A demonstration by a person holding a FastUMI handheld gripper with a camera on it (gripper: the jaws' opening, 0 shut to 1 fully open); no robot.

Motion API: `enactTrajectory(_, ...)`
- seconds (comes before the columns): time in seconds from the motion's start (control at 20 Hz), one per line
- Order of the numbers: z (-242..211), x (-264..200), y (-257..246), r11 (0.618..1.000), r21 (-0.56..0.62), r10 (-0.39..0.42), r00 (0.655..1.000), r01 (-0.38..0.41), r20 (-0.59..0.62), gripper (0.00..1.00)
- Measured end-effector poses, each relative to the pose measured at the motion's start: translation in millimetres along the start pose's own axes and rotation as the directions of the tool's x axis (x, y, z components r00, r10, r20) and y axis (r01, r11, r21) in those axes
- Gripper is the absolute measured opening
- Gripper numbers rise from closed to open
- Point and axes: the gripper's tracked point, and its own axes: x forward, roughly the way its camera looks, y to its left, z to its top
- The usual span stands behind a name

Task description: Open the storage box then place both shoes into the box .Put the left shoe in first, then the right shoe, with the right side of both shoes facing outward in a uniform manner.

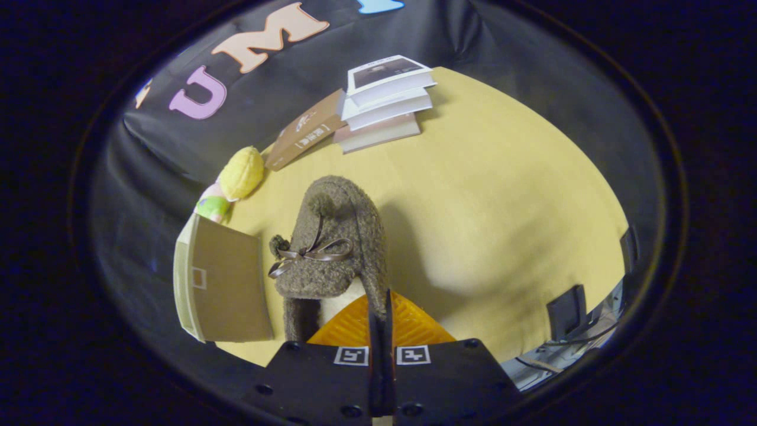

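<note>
Gripper [381, 307] nearest, fingers pressed close together, pinching the rim of the brown fuzzy shoe [331, 236] at its heel side. Shoe hanging lifted off the yellow table [502, 195], toe pointing away and up, opening toward the fingers, pale lining visible inside. Thin satin bow [310, 255] tied across the upper, with a small fuzzy pompom just to its left. Shadow of shoe cast on the table to the right.

Just left of the shoe, close beside it, the storage box [222, 284]: a flat brown panel with a lighter greenish edge and a small square mark on its face, standing near the table's edge. Whether the box is open, cannot tell from this angle.

Beyond the box, at the table's far left, a yellow plush toy [241, 173] with a pink and green lower part, leaning against the booth's black cloth wall [148, 177].

Farther back, a stack of books [384, 103], three or so, pale covers, topmost with a dark picture on its cover. Leaning against the stack's left side, a brown book [304, 133], tilted down toward the plush toy.

At the right edge of the table, well apart from the shoe, dark clamps [566, 310] and some cables.
</note>
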Motion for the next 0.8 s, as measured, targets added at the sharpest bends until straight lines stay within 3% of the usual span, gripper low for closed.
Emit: enactTrajectory(0.8, -9.0, -35.5, 188.8, 0.986, -0.098, 0.138, 0.99, -0.135, 0.026, 0.04)
